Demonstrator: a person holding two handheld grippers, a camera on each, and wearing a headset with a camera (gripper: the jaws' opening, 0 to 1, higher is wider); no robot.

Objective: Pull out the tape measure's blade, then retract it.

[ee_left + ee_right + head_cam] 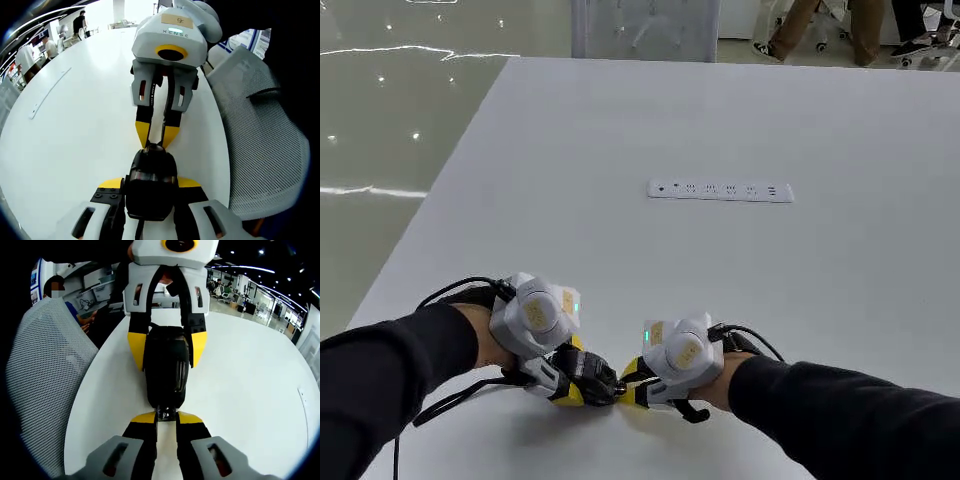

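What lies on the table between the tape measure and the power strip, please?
Nothing: the head view shows bare table between tape measure and power strip.

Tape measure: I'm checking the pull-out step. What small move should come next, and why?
Probably draw the right hand-held gripper straight back, away from the left hand-held gripper: the left clamps the tape measure, the right is shut on the blade tip, and almost no blade shows between them.

Atop right gripper (156,141): tan sticker (176,21) with handwritten mark, unreadable; printed line (176,33) just below, small capitals, too blurred to make out.
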